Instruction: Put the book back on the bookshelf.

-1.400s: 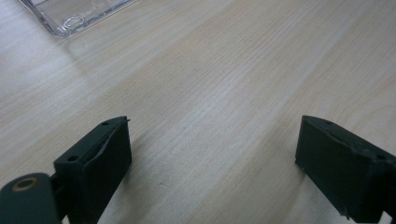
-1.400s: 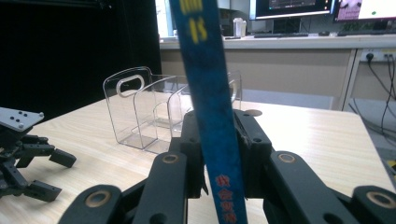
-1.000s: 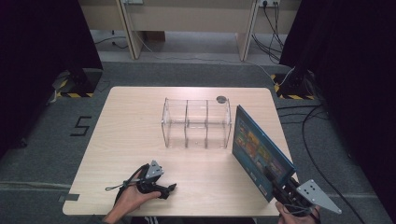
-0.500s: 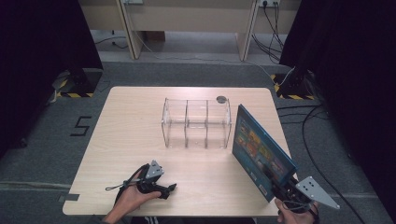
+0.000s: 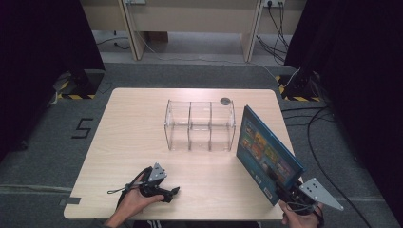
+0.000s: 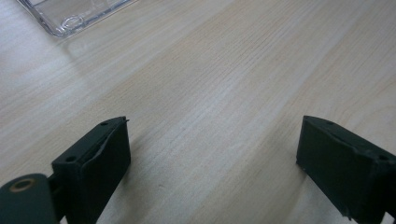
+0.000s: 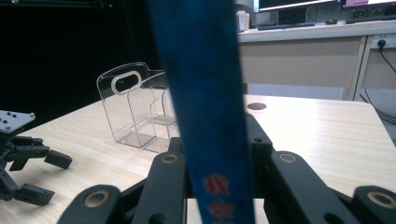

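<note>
While the right gripper (image 5: 285, 190) clamps its fingers (image 7: 254, 140) on the lower corner of a blue book (image 5: 263, 152), the book stands tilted over the bench (image 5: 133, 123) edge, just right of the clear organizer (image 5: 199, 126). Resting on the bench near the person's side, the left gripper (image 5: 172, 192) has its fingers (image 6: 95, 158) spread wide around nothing.

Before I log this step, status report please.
Right gripper shut on blue book, held upright. Left gripper open, resting on table. Clear organizer ahead, unobstructed.

text: "5" | on: floor (image 5: 83, 128) (left of table (image 5: 133, 142)) | book (image 5: 266, 156) print: unreadable
</note>
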`<state>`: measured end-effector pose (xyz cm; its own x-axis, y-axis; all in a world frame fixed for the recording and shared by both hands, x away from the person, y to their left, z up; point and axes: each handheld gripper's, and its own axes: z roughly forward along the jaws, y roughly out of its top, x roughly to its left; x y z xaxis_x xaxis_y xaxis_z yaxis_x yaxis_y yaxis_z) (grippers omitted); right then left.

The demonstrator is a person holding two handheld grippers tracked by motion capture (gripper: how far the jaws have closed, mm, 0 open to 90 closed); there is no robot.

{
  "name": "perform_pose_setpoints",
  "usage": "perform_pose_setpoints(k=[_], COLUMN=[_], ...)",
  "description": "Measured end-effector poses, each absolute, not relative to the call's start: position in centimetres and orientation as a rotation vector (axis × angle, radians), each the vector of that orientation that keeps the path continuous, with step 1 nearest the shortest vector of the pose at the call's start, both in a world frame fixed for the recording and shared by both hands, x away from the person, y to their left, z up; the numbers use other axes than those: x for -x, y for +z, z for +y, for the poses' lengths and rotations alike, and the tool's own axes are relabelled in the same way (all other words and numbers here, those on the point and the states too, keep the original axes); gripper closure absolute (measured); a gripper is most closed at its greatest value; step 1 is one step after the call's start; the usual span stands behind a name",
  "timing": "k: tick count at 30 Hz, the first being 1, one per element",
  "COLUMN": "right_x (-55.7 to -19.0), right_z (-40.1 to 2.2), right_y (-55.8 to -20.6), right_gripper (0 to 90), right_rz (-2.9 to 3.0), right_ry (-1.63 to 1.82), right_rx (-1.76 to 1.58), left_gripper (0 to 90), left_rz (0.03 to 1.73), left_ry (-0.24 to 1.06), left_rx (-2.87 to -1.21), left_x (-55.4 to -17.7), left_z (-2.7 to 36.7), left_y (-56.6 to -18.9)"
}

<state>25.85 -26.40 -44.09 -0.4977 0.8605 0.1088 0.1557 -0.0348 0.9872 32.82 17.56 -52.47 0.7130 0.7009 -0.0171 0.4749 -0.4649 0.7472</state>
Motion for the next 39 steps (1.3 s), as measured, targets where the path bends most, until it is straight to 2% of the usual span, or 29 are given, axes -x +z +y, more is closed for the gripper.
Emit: perform_pose_setpoints(k=[33,39], right_x=[-27.2,-27.3], right_z=[-26.7,-26.6], right_y=[-44.6,-44.5], right_gripper=[76.8,79.4], right_rz=[1.657,1.654], right_ry=[1.642,1.608], right_rx=[-1.083,-1.061], left_gripper=[7.9,7.7], left_rz=[0.887,0.887], left_ry=[0.375,0.376], left_rx=[-2.154,-2.153], left_x=[-32.8,-32.9], left_z=[17.5,17.5], left_y=[-52.5,-52.5])
